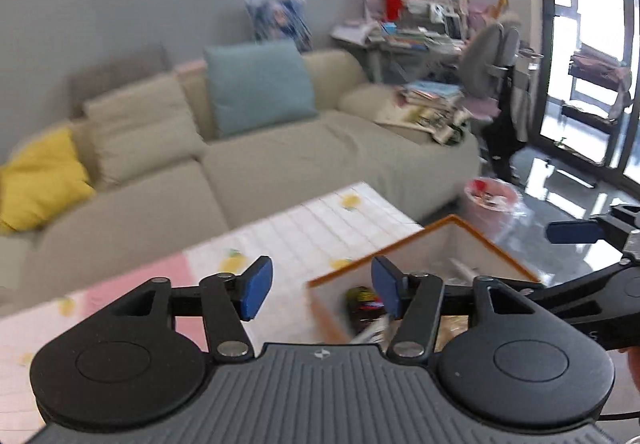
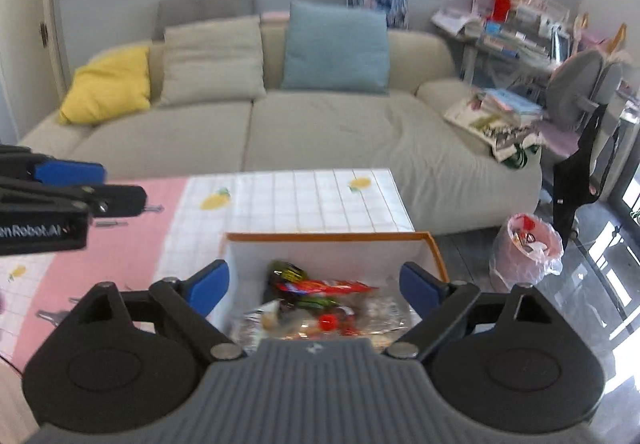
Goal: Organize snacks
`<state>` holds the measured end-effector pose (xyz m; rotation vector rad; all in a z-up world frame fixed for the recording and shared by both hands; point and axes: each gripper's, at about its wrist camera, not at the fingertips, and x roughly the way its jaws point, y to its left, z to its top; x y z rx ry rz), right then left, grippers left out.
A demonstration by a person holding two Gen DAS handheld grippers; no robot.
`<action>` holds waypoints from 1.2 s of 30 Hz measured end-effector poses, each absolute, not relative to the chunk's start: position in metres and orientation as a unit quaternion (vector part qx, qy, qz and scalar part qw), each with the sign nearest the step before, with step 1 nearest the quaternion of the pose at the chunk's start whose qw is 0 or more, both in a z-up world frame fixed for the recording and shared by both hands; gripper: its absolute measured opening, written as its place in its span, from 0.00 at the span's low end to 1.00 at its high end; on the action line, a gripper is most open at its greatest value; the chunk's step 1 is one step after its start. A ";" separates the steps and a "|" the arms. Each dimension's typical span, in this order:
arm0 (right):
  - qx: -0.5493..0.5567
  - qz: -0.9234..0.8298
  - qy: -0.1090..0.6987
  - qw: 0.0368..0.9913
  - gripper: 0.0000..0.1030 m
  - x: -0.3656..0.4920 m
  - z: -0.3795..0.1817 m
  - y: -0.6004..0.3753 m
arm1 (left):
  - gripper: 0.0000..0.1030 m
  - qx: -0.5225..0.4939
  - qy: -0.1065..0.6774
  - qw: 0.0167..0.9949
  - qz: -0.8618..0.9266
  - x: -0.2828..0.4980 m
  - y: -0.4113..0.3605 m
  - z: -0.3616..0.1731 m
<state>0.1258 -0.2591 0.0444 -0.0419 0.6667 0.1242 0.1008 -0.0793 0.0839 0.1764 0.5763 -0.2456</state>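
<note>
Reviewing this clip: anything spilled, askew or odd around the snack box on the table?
Nothing spilled. The snack packets lie in a loose heap inside the orange-rimmed box, none on the tablecloth. The box sits at the table's edge nearest the floor, which is worth watching. Left gripper and right gripper are open and empty.

Orange-rimmed box [image 2: 434, 244]; pink, lemon-print tablecloth [image 2: 304, 200]

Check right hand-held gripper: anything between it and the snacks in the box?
Nothing visible. The right hand-held gripper is open and empty above the orange-rimmed box, whose top is open; the snack packets lie uncovered inside. The left hand-held gripper is off to the side.
</note>
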 end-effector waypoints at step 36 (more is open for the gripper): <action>-0.054 0.020 0.332 0.942 0.95 0.023 -0.052 -0.163 | 0.69 0.030 0.360 0.932 0.011 0.003 -0.007 -0.028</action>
